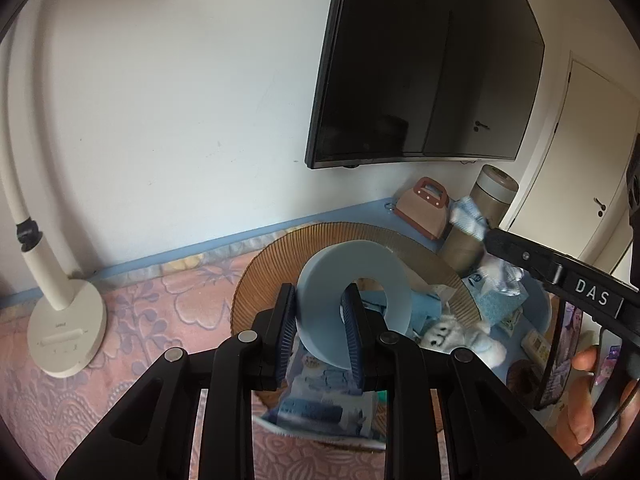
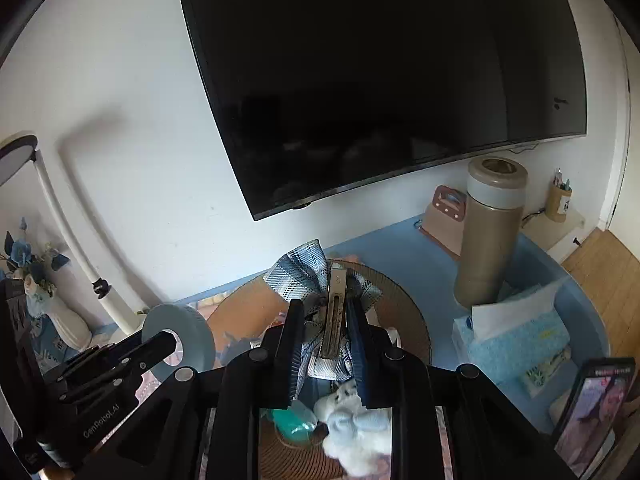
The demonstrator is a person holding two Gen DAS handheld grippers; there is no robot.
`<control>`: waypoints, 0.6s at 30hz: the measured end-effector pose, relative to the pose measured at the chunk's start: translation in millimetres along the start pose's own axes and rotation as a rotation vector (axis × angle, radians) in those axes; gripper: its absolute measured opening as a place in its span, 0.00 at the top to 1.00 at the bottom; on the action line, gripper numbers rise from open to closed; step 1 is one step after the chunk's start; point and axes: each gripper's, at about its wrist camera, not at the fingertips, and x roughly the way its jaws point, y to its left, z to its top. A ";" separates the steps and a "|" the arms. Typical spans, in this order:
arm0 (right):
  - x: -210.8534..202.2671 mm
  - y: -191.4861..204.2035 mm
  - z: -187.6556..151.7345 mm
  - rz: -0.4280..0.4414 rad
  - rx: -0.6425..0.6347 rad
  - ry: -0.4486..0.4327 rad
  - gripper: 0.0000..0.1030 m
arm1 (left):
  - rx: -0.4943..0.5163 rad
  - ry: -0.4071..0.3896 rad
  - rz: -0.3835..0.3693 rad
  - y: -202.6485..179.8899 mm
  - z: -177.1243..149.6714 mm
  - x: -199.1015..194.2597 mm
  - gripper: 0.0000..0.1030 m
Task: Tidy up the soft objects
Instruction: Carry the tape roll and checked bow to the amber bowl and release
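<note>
Pale-blue foam ring (image 1: 354, 280) is being pinched by left gripper (image 1: 322, 334), mid-frame; right gripper (image 2: 326, 346) is clamping plaid bow clip (image 2: 316, 280), probably for sorting.

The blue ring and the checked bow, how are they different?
The blue ring is one plain pale blue; the checked bow has blue, grey and white checks. The ring is a smooth, thick circle with a hole; the bow is floppy folded cloth on a metal clip. The left gripper holds the ring, the right gripper the bow. Both are lifted above the basket.
</note>
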 end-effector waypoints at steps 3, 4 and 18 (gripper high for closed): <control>17.8 0.5 11.1 -0.025 -0.006 0.019 0.46 | 0.012 -0.024 0.032 -3.9 7.1 8.2 0.64; 17.7 -1.8 10.7 -0.034 0.000 0.008 0.42 | 0.010 -0.026 0.047 -3.2 7.1 7.8 0.64; -49.1 49.5 -56.7 0.114 -0.063 -0.003 0.35 | -0.078 -0.165 0.093 68.3 -30.6 -137.0 0.29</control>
